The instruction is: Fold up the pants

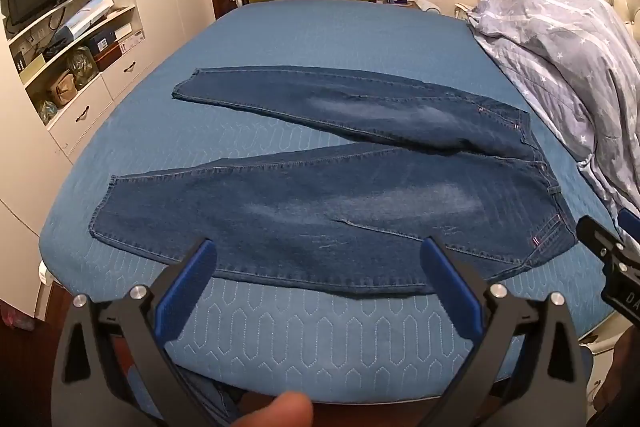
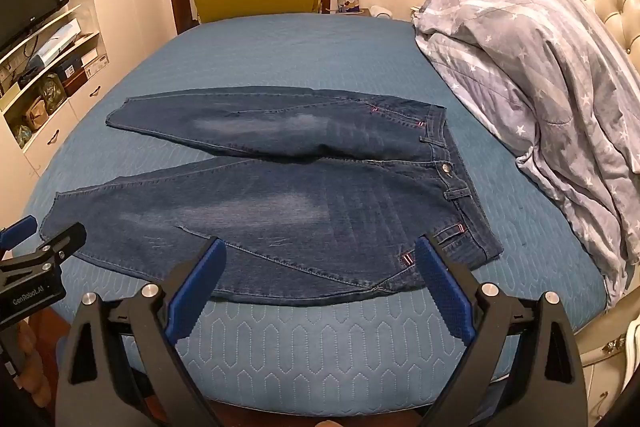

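Both tools are hovering with jaws spread wide and holding nothing, the left tool and right tool near the bed's front edge, where blue jeans are lying flat, legs splayed leftward.

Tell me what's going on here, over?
Left hand-held gripper and right hand-held gripper open, holding nothing. Jeans spread flat on bed, legs apart, unfolded. Nothing in the way.

"GenRobot.AI" stands in white on the black body of the left tongs; no other lettering reads clearly.
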The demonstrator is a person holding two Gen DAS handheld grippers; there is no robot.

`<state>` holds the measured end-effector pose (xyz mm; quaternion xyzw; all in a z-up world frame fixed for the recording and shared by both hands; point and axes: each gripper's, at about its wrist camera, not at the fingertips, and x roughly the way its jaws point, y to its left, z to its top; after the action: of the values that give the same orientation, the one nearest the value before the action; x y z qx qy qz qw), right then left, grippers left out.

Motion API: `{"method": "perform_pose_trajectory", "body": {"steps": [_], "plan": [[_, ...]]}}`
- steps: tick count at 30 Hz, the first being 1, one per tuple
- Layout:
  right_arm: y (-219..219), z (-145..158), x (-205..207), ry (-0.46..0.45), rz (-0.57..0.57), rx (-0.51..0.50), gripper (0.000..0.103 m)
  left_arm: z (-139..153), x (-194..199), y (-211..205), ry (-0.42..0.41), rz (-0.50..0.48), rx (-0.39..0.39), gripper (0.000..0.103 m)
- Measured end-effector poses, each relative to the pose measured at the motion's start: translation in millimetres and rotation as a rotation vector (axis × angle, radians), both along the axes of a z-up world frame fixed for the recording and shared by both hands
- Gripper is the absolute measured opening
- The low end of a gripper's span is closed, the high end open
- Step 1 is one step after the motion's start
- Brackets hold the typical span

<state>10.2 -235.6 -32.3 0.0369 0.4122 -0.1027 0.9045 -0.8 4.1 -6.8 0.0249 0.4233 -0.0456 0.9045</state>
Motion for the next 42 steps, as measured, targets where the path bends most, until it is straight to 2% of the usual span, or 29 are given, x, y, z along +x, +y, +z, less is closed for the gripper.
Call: {"method": "perform_pose_trajectory", "body": {"steps": [42], "plan": [[0.3,-0.5,-0.7,0.0,0.007,0.002,0.092,0.2,0.5,-2.3,0.0,0.009,-0.003,0.102]]}}
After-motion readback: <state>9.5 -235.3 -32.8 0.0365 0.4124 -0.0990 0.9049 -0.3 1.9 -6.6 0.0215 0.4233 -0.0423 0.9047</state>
